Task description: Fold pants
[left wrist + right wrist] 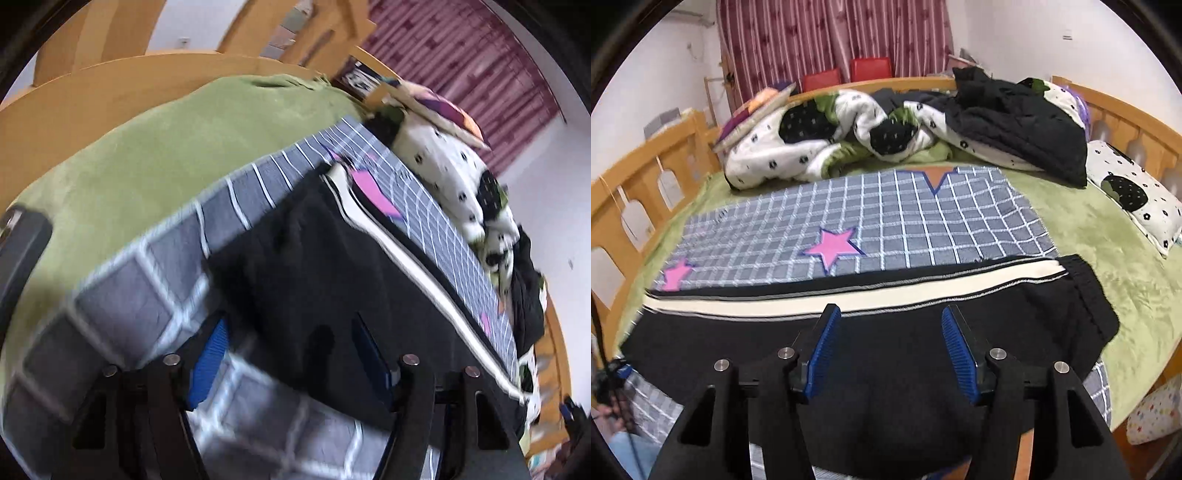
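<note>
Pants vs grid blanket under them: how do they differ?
The pants are plain black with a white side stripe; the grid blanket is grey with white lines and pink stars. The pants are smaller and lie on top; the blanket spreads wider beneath, over the green cover. Both lie flat on the bed.

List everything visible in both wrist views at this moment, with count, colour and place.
pants: one, black with a white side stripe, flat across the near grid cloth
grid cloth: one, grey with white lines and pink stars, on the green cover
green cover: one, over the bed
quilt: one, white, black and green, bunched at the far side
black jacket: one, on the quilt
pillow: one, white and black, right edge
bed rail: yellow wood, around the bed
curtain: dark red, behind
left gripper: open, empty
right gripper: open, empty
</note>
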`<state>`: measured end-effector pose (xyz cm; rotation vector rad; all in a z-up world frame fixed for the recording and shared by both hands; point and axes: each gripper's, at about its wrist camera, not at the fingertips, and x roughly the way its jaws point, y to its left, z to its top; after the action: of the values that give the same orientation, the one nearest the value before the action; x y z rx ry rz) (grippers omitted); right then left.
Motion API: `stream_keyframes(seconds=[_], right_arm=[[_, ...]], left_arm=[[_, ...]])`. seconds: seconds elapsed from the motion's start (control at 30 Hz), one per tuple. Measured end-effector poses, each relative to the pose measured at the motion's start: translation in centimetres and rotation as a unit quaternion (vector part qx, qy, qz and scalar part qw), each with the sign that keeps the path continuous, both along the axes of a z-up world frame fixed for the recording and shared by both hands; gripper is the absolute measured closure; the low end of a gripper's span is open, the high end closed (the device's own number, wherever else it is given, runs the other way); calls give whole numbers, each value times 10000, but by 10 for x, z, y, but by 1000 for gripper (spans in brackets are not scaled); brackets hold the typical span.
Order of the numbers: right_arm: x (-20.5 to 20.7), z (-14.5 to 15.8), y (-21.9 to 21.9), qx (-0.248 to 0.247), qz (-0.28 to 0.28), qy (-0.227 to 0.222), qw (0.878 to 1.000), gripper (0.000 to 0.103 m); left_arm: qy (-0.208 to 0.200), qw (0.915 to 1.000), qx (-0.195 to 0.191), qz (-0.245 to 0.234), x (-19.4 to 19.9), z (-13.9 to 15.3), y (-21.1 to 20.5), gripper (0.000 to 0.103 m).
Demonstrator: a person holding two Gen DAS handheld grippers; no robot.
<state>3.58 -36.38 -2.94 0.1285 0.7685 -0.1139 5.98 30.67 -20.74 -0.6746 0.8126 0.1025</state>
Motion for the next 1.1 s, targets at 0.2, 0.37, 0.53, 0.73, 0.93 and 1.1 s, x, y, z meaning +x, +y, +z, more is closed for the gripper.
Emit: stream_keyframes(seconds=[0.2, 0.37, 0.53, 0.73, 0.93, 1.1], right_arm=[[-23, 42, 22, 61, 50, -210, 9997, 46], [-26, 24, 46, 256, 355, -362, 9984, 46], [-18, -26, 47, 462, 538, -382, 9968, 46], [-8, -73, 15, 347, 382, -361, 9980, 50], [-29, -85, -40, 301, -12, -635, 9975, 52], [-62, -84, -84, 612, -494, -935, 9925, 51]], left_arm=[[108, 9985, -38, 530, 22, 1, 16, 51], [407, 9970, 528, 403, 29, 15, 10, 76], [246, 9883, 1505, -39, 37, 88, -30, 78], [-193, 9567, 2749, -934, 46, 196, -149, 79], [-746, 9281, 3114, -1903, 33, 216, -319, 80], [-698, 9226, 2573, -2788, 17, 161, -436, 81]])
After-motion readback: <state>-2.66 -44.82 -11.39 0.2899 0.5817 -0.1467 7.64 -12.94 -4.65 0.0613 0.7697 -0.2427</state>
